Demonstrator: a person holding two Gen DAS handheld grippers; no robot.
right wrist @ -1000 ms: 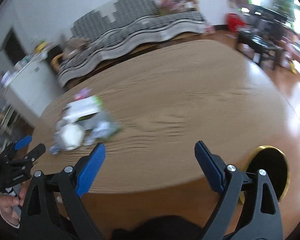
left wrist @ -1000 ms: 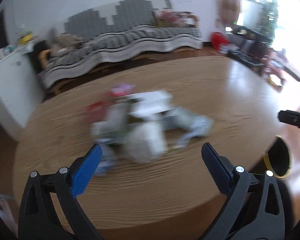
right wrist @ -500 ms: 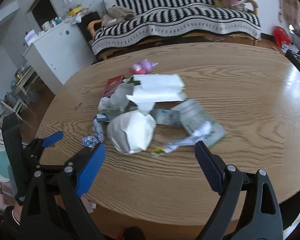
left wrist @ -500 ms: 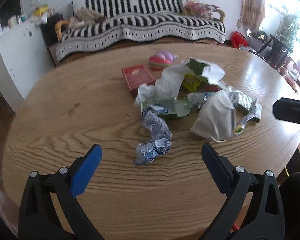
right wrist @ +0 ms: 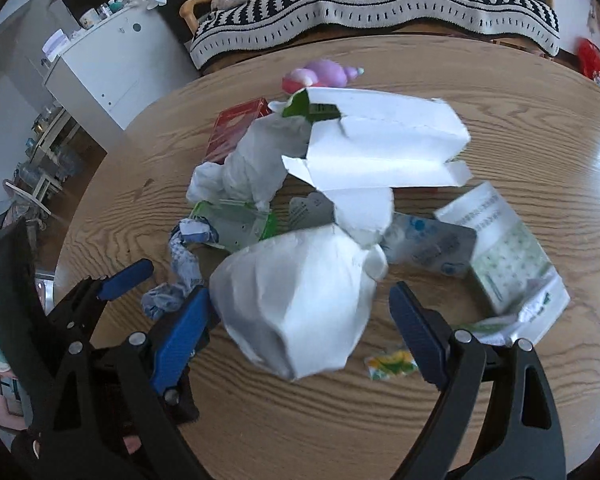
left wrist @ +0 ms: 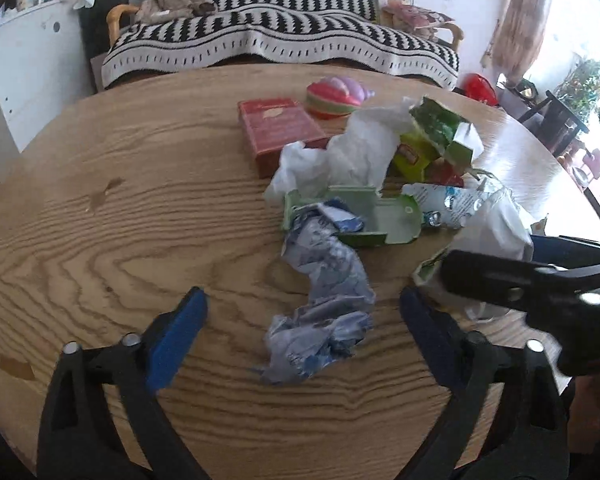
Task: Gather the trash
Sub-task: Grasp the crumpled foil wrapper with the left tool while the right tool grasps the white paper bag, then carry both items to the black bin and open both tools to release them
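Trash (left wrist: 364, 184) lies in a loose heap on the wooden tabletop (left wrist: 100, 220), ahead of both pairs of fingers. Left gripper (left wrist: 304, 320) has its fingers spread wide, holding nothing; a crumpled blue-white wrapper (left wrist: 324, 292) sits between them on the wood, not touched by either. Beyond it is a flattened green carton (left wrist: 364, 216), then white tissue (left wrist: 340, 160), a red box (left wrist: 278, 128) ahead and to the left, and a pink-purple toy (left wrist: 336, 94) farthest out. Right gripper (right wrist: 300, 320) is also wide and holding nothing, with a white crumpled bag (right wrist: 300, 300) between its fingers; the left blue pad looks just beside the bag, contact unclear. Past the bag a torn white carton (right wrist: 384, 144) is propped over the heap, and a green-white packet (right wrist: 508, 256) lies ahead of the right finger. A small yellow-green scrap (right wrist: 392, 364) lies near that finger on the wood. Striped sofa (left wrist: 280, 36) stands behind the tabletop.
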